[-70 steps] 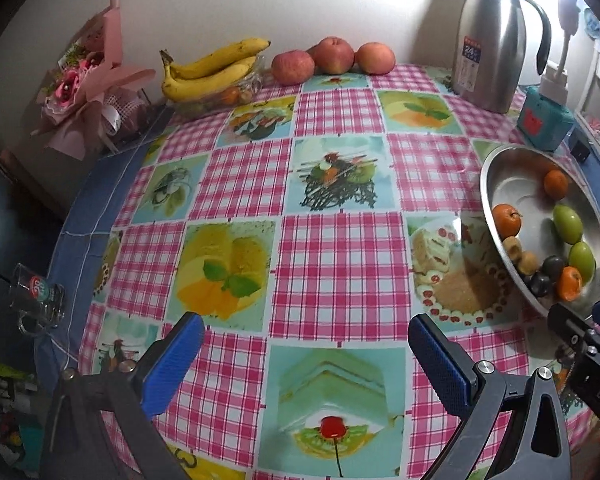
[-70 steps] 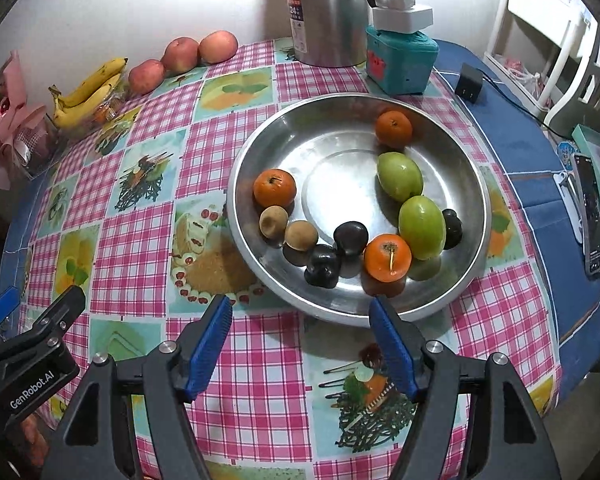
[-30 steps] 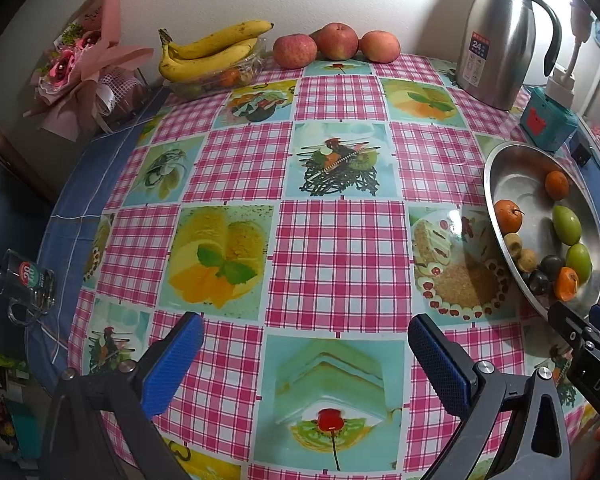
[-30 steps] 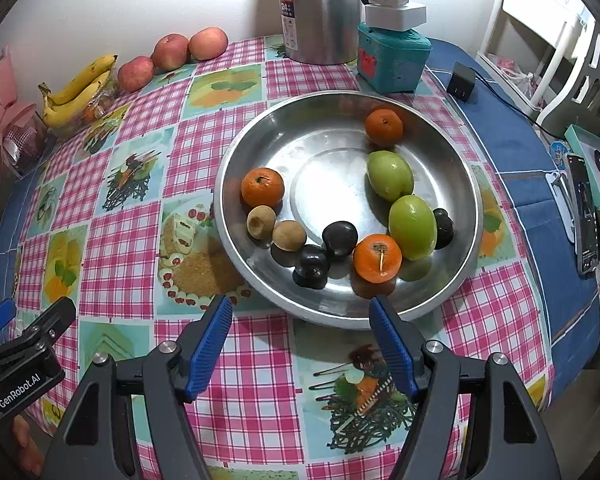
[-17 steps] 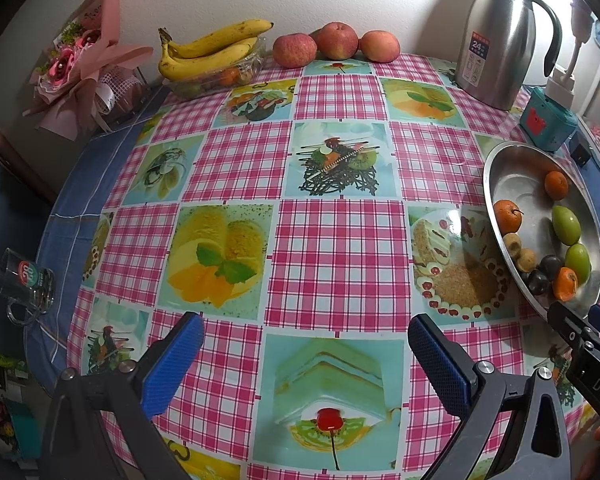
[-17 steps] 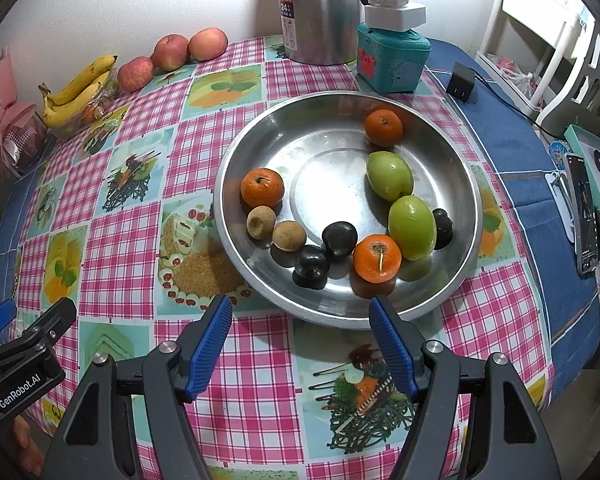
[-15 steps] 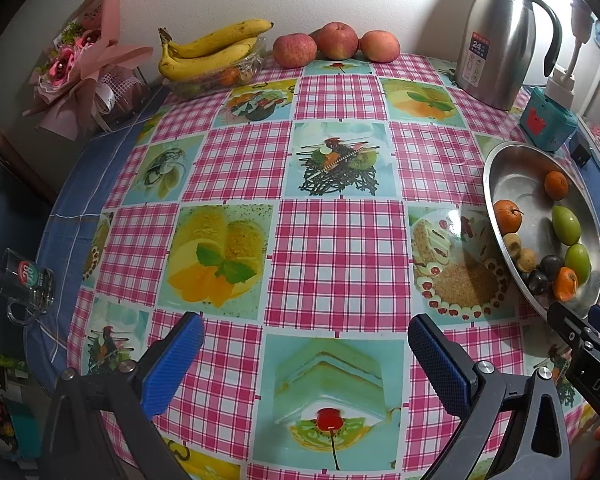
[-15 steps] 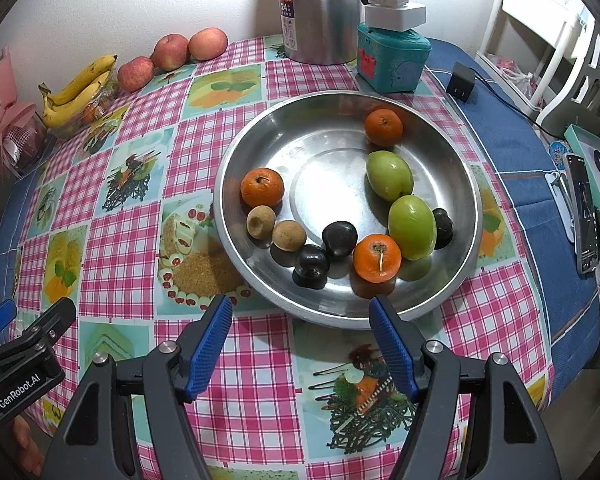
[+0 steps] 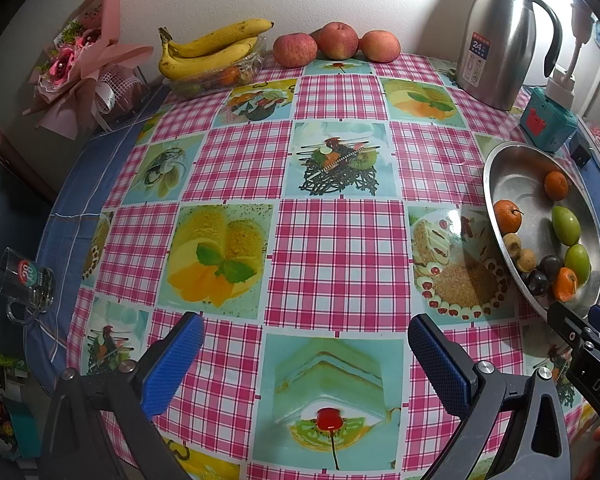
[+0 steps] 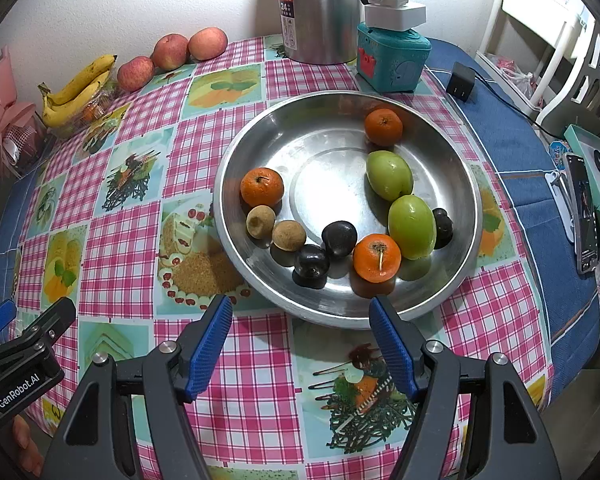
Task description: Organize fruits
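Bananas (image 9: 212,50) are lying at the far left edge of the table, yellow with dark spots, resting on a clear box (image 9: 220,76). Just right of them, three reddish apples (image 9: 335,42) are sitting in a row against the wall. The left gripper (image 9: 301,354) is hovering over the checked tablecloth (image 9: 331,256) with its blue pads spread wide, gripping nothing.

Further right, a steel bowl (image 10: 260,148) is holding the small fruit. Along its near left wall an orange (image 10: 262,187) is sitting beside two brown fuzzy fruits (image 10: 274,228), then two dark plums (image 10: 325,250). Right of those, a second orange (image 10: 376,258) is touching a shiny green fruit (image 10: 411,226), with another green one (image 10: 388,175) behind it and a third orange (image 10: 383,127) at the far side. A third plum (image 10: 442,223) is peeking out behind the green fruit. The right gripper (image 10: 301,338) is hanging just before the bowl's near rim, pads apart and empty.
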Demonstrator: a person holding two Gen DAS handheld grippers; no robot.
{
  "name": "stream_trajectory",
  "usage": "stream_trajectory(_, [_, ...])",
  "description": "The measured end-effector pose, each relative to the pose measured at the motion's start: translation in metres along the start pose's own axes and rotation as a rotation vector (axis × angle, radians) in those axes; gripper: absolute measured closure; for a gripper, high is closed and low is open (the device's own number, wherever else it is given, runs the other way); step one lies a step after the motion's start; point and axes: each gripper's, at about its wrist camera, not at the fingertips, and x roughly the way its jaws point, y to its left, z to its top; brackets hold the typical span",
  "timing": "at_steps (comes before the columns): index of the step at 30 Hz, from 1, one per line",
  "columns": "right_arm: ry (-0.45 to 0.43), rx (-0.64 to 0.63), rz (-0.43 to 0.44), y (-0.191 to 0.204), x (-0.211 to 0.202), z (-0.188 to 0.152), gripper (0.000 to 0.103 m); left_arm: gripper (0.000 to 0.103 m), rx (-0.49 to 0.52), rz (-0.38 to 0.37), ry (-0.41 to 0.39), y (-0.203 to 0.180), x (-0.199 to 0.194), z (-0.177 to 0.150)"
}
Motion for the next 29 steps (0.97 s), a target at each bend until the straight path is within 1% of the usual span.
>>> stream_trajectory(24, [0.008,0.005,-0.002,-0.001,0.0013,-0.001,0.031,0.0,-0.002,0.018,0.013,0.0022,0.0024,0.0])
stream_trajectory(26, [0.008,0.004,-0.002,-0.0011,0.0014,-0.0006,0.031,0.0,-0.003,0.013,-0.007,0.0029,-0.0011,-0.0004])
stream_trajectory(27, [0.009,0.004,-0.002,-0.0011,0.0014,-0.0007,0.031,0.0,0.001,0.019,-0.026,0.0026,-0.0041,-0.0007])
stream_trajectory(29, [0.009,0.005,-0.001,-0.0009,0.0015,-0.0004,0.031,0.0,0.004,0.028,-0.037,0.0021,-0.0062,0.0005])
